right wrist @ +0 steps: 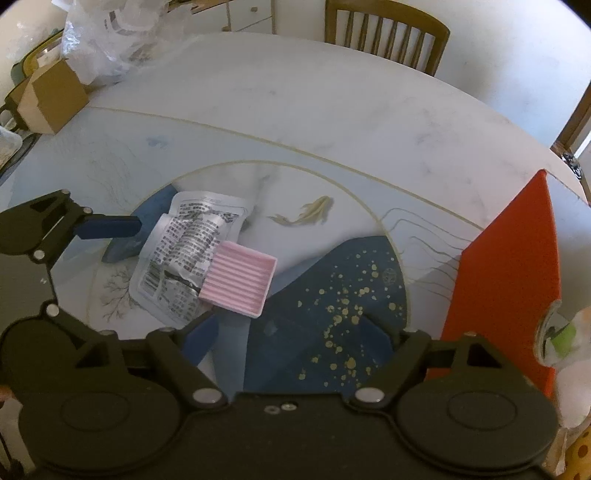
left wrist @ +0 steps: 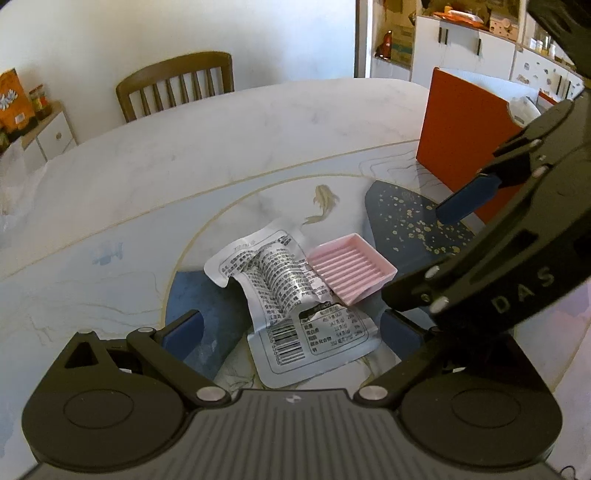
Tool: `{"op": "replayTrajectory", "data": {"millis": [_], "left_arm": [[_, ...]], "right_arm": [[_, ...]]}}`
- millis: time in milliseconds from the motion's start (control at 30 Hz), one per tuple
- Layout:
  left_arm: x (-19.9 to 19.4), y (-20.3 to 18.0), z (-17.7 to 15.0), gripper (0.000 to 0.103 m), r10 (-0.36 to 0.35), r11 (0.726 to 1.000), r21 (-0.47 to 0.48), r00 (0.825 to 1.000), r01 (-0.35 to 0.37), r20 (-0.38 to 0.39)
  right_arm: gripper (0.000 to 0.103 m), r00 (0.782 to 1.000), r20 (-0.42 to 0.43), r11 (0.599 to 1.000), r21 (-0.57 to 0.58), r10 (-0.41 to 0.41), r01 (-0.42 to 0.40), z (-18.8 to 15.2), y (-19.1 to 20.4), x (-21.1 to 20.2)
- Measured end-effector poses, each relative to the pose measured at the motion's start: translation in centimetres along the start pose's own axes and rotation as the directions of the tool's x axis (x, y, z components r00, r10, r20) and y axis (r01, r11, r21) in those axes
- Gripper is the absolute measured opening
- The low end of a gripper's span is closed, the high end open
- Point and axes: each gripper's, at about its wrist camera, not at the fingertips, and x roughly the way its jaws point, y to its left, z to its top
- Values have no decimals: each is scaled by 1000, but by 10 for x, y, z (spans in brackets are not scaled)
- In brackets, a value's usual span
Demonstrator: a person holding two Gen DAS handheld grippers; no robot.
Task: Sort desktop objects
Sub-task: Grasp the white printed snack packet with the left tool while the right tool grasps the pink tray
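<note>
So I've got both grippers hanging over the round marble-look worktop (right wrist: 332, 96), the one with the painted koi (right wrist: 306, 214) and the dark blue gold-speckled patch. Left gripper (left wrist: 291, 332) has its jaws spread wide and released, blue pads on either side of the crumpled silver foil wrapper (left wrist: 280, 295) without touching it, as far as I can tell from this angle. Right gripper (right wrist: 291, 336) also has its jaws apart with nothing clamped; they sit low over the blue patch, with the pink ribbed tray (right wrist: 240, 282) just beyond them. That little tray lies tilted, with one edge resting on top of the wrapper, so the two are touching near the middle of the worktop. Off to my right stands an orange box (right wrist: 506, 280), upright and near the edge, with something white and green poking from its side, too blurry to name. A wooden chair (right wrist: 388, 29) sits at the far side, and a cardboard box (right wrist: 55, 96) at the far left.
</note>
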Motion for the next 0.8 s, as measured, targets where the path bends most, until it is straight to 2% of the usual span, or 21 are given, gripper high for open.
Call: {"op": "replayTrajectory", "data": {"millis": [200,533,800], "left_arm": [[2,10,0,103,18,1000,-15,1000,-18,-3],[2,51,1,103,77,996,-49,997,-78,-11],[8,65,6,102,57,997,-54,998,-58,-9]], "right_arm": [[81,1000,8,999,32,24,-24,4,-2,4],[77,999,12,999,-22,49,-48,12,5,12],[72,999,14,995,-91,48,-47,18,18,20]]}}
